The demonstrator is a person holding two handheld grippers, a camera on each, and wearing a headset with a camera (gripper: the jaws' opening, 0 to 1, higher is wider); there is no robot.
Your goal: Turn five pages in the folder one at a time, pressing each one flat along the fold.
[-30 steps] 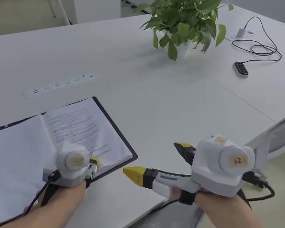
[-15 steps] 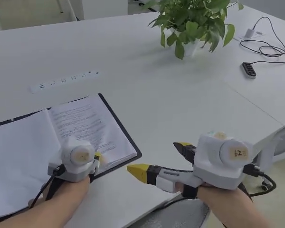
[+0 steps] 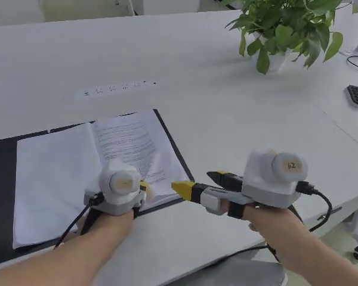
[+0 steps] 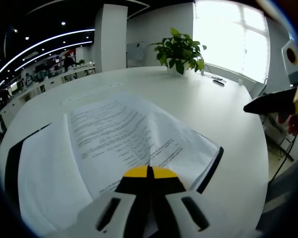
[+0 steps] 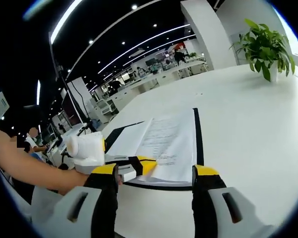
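Here the folder (image 3: 53, 173) lies open on the white surface (image 3: 227, 101), with its printed right page (image 3: 128, 146) facing up. The left gripper (image 4: 150, 172) has its jaws pressed together at the lower edge of that page, and I cannot tell if a sheet is pinched between them. The right gripper (image 5: 156, 171) is spread wide and holds nothing, just beside the folder's right edge.

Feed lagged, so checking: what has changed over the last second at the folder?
The right gripper, jaws open, has come in from off the table edge toward the lower right corner of the folder. Nothing gripped or released. The left gripper stays shut at the lower edge of the right page; no page turned.
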